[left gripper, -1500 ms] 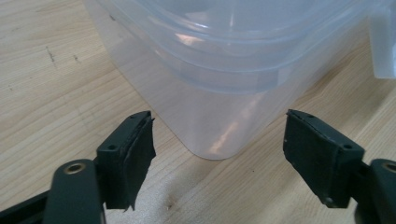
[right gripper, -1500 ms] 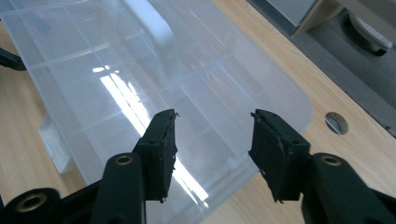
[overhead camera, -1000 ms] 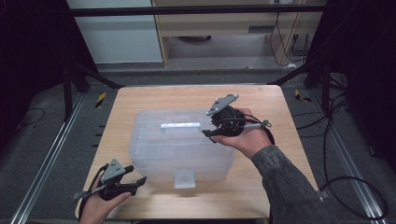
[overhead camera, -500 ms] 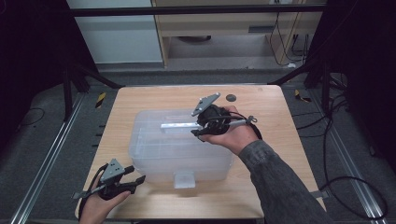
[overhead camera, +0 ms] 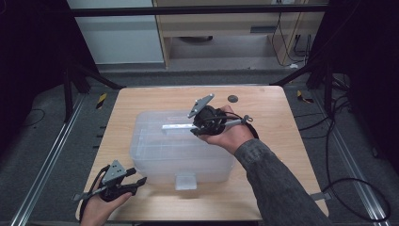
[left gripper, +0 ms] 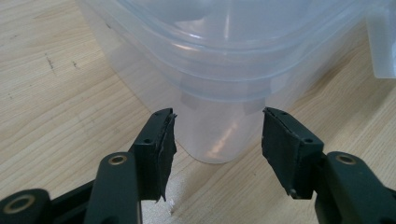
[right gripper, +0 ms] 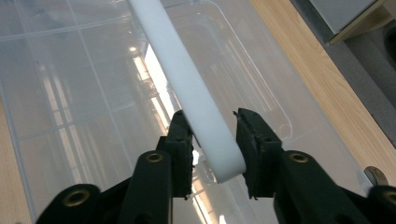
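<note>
The landmark is the clear plastic box (overhead camera: 181, 146), which stands in the middle of the wooden surface (overhead camera: 273, 108) with its lid on.

Nearest the person, the left claw (overhead camera: 139, 181) lies low over the surface just off the box's near left corner, held in the left hand (overhead camera: 101, 205). In the left gripper view that rounded corner (left gripper: 219, 135) sits between the two jaws but a little beyond their tips. The jaws stand apart with bare wood under them, pressing on nothing, and they have just been closing a little.

On the box's near wall hangs a latch tab (overhead camera: 185, 181), its lower end touching the surface.

Farther on, the right hand (overhead camera: 230, 134) reaches over the box's far right part and holds the right claw (overhead camera: 194, 127) above the lid. A white bar (right gripper: 187, 84) lies along the top of the lid, and the right gripper view shows its near end between the jaws. These have just been closing, and the left pad seems to touch the bar, but whether both pads now press on it cannot be told.

Beyond the box, near the far edge of the surface, lies a small dark disc (overhead camera: 232, 98), well apart from everything else.
</note>
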Available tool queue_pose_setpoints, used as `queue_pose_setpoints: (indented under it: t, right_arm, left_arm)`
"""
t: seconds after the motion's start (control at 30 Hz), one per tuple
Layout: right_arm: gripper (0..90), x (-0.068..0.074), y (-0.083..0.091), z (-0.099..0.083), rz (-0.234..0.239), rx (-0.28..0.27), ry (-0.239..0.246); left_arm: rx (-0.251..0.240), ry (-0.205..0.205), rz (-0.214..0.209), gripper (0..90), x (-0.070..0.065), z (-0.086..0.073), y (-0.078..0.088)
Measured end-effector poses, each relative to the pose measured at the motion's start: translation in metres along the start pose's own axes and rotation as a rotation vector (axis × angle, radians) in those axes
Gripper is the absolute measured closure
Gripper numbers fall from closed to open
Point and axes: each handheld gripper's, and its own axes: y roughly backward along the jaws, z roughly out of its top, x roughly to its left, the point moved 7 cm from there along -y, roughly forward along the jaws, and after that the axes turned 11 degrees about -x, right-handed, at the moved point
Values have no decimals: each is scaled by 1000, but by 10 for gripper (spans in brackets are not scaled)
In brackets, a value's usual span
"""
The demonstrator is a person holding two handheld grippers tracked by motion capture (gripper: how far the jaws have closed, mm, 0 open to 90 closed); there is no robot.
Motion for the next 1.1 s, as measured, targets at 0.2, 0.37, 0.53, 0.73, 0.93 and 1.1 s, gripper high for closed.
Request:
queue_pose_setpoints:
  t: [0.2, 0.37, 0.53, 0.73, 0.93, 1.1]
  right_arm:
    - [708, 1, 0, 0, -5, 13, 21]
    - [709, -1, 0, 0, -3, 16, 19]
    - [709, -2, 0, 1, 11, 8, 2]
    - [706, -7, 1, 4, 7, -7, -13]
    - [702, -14, 1, 9, 6, -7, -28]
    - [700, -20, 4, 14, 1, -11, -35]
  left_arm:
    - [-1, 5, -9, 465, -1, 0, -1]
    - [-3, 10, -12, 467, -1, 0, 0]
    - [-2, 10, -13, 466, -1, 0, 0]
    - [-1, 10, -13, 464, -1, 0, -1]
    - [-4, 12, -13, 463, 0, 0, 0]
    - [-2, 11, -14, 460, 0, 0, -1]
